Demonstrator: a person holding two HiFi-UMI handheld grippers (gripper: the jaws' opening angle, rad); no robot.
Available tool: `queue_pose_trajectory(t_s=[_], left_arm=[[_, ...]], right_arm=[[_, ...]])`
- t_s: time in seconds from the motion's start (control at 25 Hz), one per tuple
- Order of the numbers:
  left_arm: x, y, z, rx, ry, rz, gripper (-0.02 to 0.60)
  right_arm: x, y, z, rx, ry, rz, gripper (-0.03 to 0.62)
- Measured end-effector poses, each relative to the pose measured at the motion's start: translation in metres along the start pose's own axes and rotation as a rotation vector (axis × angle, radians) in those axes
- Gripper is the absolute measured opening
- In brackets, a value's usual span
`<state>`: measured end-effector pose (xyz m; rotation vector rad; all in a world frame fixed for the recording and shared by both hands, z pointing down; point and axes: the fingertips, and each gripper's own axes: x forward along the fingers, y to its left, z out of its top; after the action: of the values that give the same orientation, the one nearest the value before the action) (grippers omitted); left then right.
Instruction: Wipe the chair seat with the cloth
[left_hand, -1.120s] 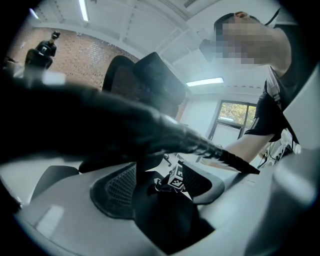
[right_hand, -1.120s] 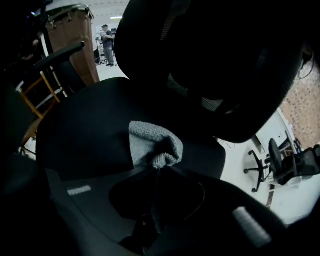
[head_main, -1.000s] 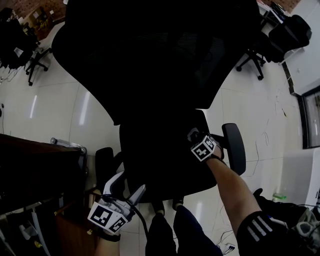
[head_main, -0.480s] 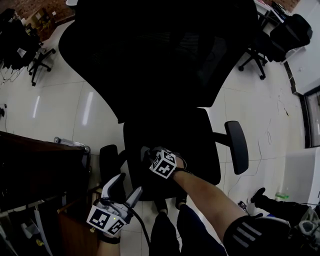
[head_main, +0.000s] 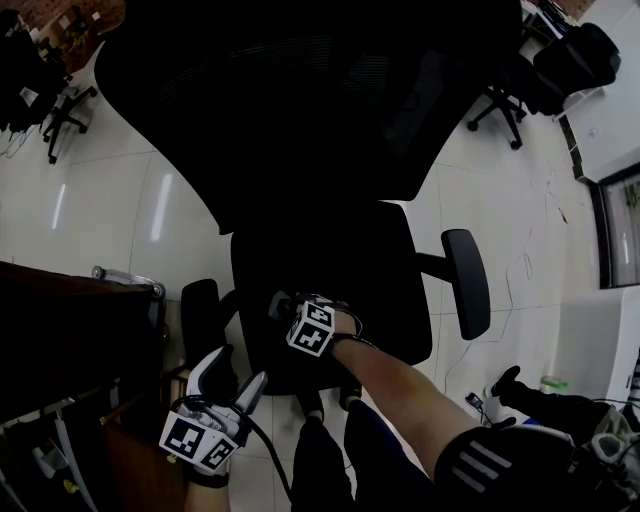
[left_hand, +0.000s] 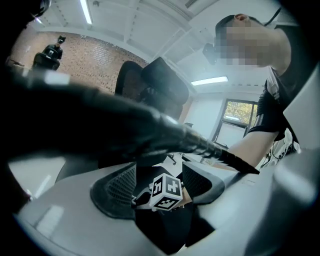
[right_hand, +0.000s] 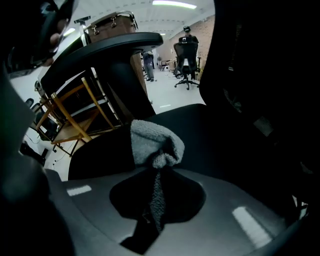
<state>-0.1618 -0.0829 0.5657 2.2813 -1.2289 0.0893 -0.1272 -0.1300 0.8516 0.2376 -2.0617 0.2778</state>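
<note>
Right gripper view is showing the right tongs clamping the grey cloth down over the black chair seat. The left tongs are hanging wide apart and empty, beside the chair.

Right claw reaches out, pinching cloth (left claw gapes, held low).
</note>
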Motion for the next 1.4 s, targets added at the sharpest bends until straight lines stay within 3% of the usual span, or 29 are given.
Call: queue_pose_trajectory(t_s=[0.4,0.6,0.68,0.76,1.12,1.24,1.4], left_arm=[[0.012,-0.018,0.006,0.02,0.014,-0.046,0.311],[0.016,-0.026,0.007,0.024,0.026,-0.072,0.311],[0.014,-0.028,0.006,0.021,0.027,-0.072,0.311],[0.013,-0.031,0.005,0.016,0.026,-0.072,0.311],[0.0,-0.034,0.005,0.013,0.034,-0.051,0.311],[-0.002,-0.034,0.002,0.0,0.031,-0.047,0.311],[-0.002,-0.034,-0.001,-0.016,0.023,-0.053,0.311]], right_arm=[[-0.104,-0.097,-0.177,0.169,0.169,-0.215,0.032],[-0.143,-0.121,-0.209,0.278,0.208,-0.313,0.032],[-0.145,-0.118,-0.196,0.312,0.16,-0.317,0.032],[-0.137,-0.096,-0.164,0.3,0.088,-0.266,0.032],[-0.028,0.094,0.002,0.082,-0.083,0.098,0.032],[-0.008,0.129,0.017,0.025,-0.047,0.131,0.032],[-0.006,0.13,0.009,0.046,-0.047,0.133,0.032]])
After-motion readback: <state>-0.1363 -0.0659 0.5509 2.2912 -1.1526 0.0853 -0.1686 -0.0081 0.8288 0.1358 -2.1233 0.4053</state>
